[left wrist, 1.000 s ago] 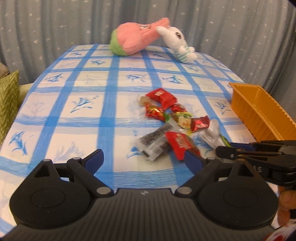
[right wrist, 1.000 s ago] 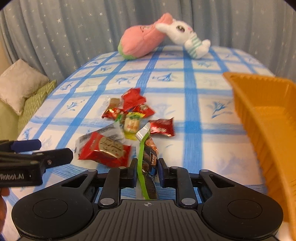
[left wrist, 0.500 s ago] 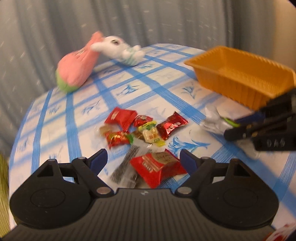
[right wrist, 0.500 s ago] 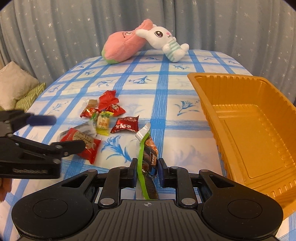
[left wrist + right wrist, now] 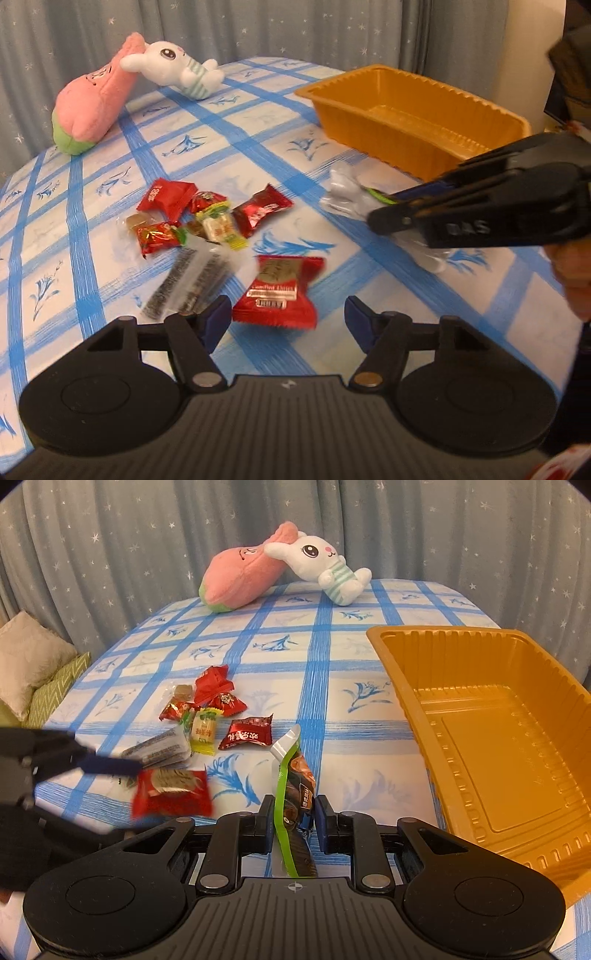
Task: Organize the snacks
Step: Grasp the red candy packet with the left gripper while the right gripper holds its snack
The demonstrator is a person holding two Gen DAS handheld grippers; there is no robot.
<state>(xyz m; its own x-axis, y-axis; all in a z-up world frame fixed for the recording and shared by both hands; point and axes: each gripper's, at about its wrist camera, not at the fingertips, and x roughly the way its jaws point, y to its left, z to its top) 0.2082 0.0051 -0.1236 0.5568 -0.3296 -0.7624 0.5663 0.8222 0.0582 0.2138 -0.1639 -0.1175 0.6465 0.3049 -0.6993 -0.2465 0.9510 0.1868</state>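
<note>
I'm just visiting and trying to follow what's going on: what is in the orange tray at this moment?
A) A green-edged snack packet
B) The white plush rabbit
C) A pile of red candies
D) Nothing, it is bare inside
D: the orange tray shows only its bare ribbed floor; the candies lie loose on the blue checked tablecloth, and the green-edged snack packet is clamped in the right gripper, short of the tray.

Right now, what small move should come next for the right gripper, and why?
Probably carry the green-edged clear snack pouch right, over the empty orange plastic tray, then release. The right gripper is shut on it, short of the rim.
</note>
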